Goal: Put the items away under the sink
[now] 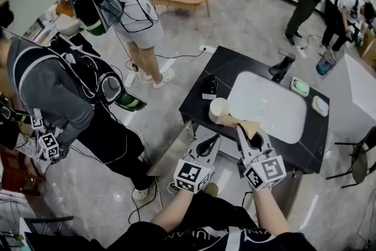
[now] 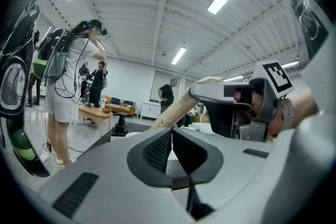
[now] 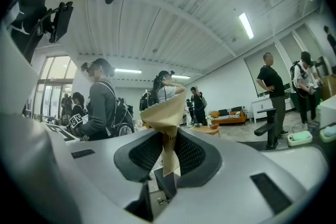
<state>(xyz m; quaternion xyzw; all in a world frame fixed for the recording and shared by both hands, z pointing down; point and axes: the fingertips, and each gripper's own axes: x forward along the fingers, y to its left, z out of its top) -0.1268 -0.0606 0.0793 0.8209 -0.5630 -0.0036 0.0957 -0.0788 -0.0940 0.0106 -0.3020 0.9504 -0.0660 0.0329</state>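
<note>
My right gripper [image 1: 249, 130] is shut on a tan paper piece with a scalloped edge [image 1: 237, 122], held over the near edge of the black counter [image 1: 197, 101], next to the white sink [image 1: 267, 106]. In the right gripper view the tan paper [image 3: 164, 110] stands up between the pads, and the right gripper [image 3: 167, 136] points about level. My left gripper [image 1: 210, 143] is shut with nothing in it, just left of the right one. In the left gripper view the left gripper [image 2: 170, 138] has its pads together, with the paper [image 2: 176, 107] ahead. A white cup-like thing [image 1: 218, 109] stands on the counter.
A black faucet [image 1: 281, 67] and two pale green dishes [image 1: 299, 87] sit behind the sink. A small black item [image 1: 210, 91] lies on the counter. A grey panel [image 1: 170, 153] stands out below the counter's left edge. People [image 1: 56, 97] stand to the left and beyond.
</note>
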